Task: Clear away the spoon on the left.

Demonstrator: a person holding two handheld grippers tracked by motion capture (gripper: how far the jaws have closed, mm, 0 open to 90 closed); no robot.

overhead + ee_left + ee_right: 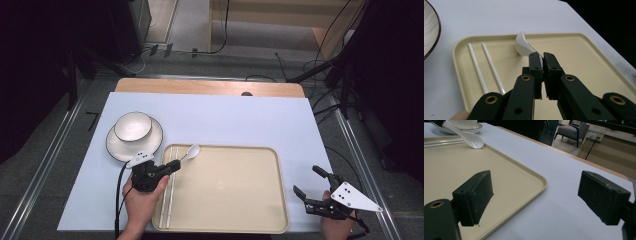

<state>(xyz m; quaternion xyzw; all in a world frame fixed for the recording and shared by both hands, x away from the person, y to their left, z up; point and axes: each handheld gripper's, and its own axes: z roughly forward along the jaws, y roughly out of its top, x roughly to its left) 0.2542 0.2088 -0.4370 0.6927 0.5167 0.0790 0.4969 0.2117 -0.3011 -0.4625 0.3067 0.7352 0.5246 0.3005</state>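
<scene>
At the tray's far-left corner, the white spoon is gripped by its handle in the left claw, clenched on it, bowl just above the tray floor. Two chopsticks are laid along the tray's left edge. Right claw is held released over the worktop, right of the tray.

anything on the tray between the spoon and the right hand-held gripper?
Nothing: in the high view the tray is bare from the spoon to the open right hand-held gripper.
</scene>
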